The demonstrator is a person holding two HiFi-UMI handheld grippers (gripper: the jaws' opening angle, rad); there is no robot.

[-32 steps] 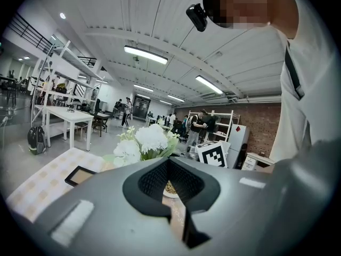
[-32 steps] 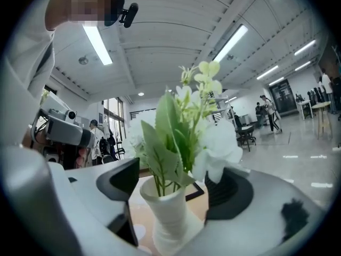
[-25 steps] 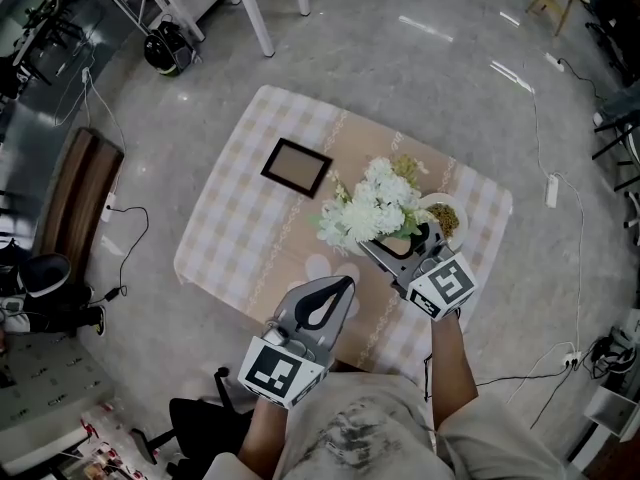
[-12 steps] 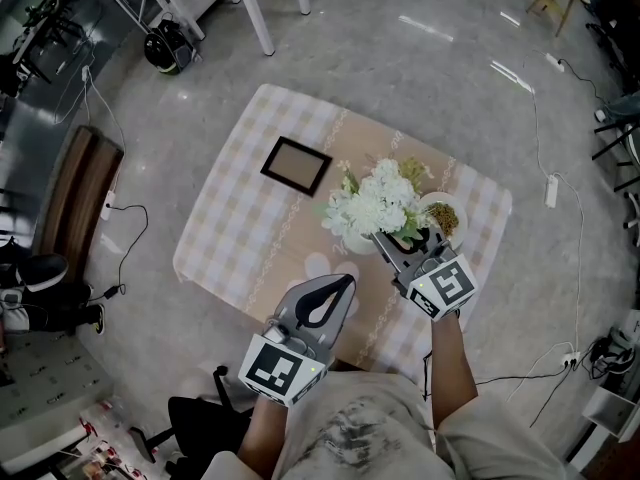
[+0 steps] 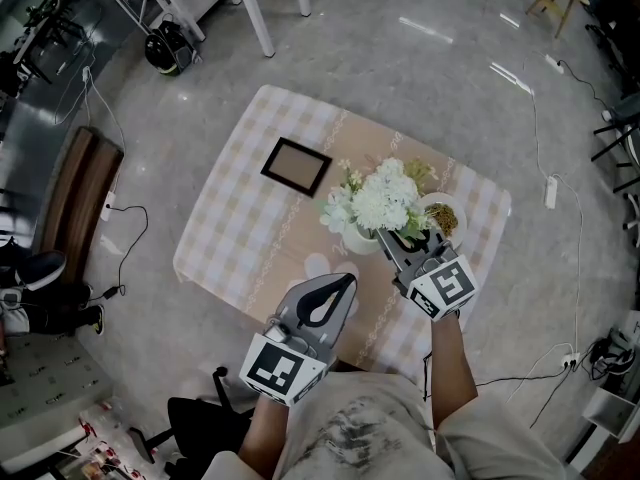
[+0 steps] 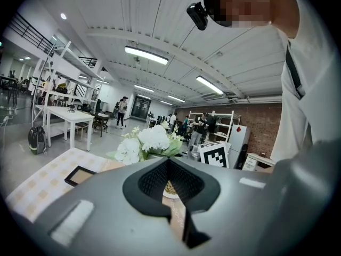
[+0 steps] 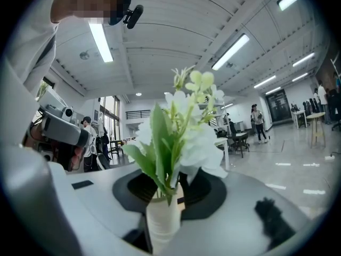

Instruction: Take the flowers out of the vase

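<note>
Your right claw (image 5: 386, 238) has just been closing and is now narrow. It has drawn in on the stems of the flowers (image 5: 385, 196) right where they leave the mouth of the vase (image 5: 357, 238). Leaves cover the pads in the right gripper view, so the pinch looks made, though you can't see the contact itself. The white neck of the vase stands upright just under that grip.

Your left claw (image 5: 348, 280) has its jaws together with nothing between them. It hangs over the near part of the tabletop (image 5: 240, 228), at about 7 o'clock from the vase and apart from it.

By count, there is one vase, one bunch of flowers in it, one bowl (image 5: 440, 198) and one picture frame (image 5: 296, 166).

In the head view the bowl sits just beside the vase at 3 o'clock, under the right side of the blooms and tight against your right claw's path. The frame lies flat at 10 o'clock, well apart. From 8 to 9 o'clock there is bare checked cloth out to the tabletop's left edge. The near edge runs below both claws, and the right corner lies just past the bowl.
</note>
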